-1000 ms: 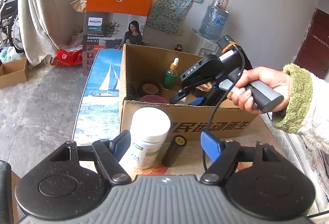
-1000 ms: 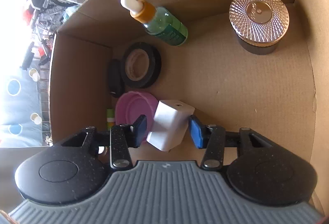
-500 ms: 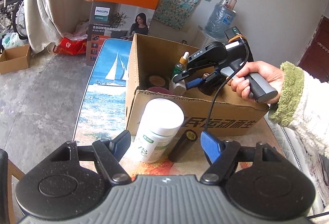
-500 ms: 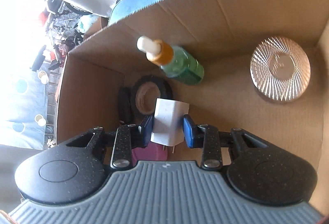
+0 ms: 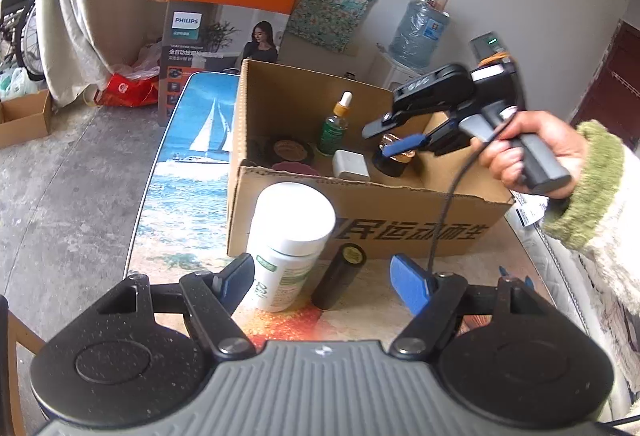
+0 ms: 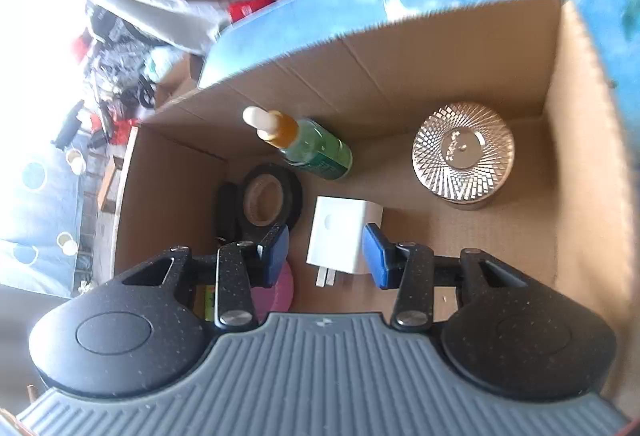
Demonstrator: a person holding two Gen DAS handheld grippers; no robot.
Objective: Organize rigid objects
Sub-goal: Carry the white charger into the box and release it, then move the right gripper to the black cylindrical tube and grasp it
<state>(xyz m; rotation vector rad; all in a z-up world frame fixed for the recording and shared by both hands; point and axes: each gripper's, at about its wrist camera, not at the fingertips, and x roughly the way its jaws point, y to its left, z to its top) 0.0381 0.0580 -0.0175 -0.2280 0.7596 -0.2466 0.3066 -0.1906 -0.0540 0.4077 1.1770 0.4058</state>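
The white charger is seen lying in the cardboard box, let go between the just-opened pads of the right gripper, which appear clear of it. The left gripper is held spread and empty near the white bottle and black cylinder, both left outside, near the box.

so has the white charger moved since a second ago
Yes. The white charger was tilted by the pink lid; now it lies flat on the box floor nearer the tape roll, and the right gripper, jaws just opened, no longer grips it.
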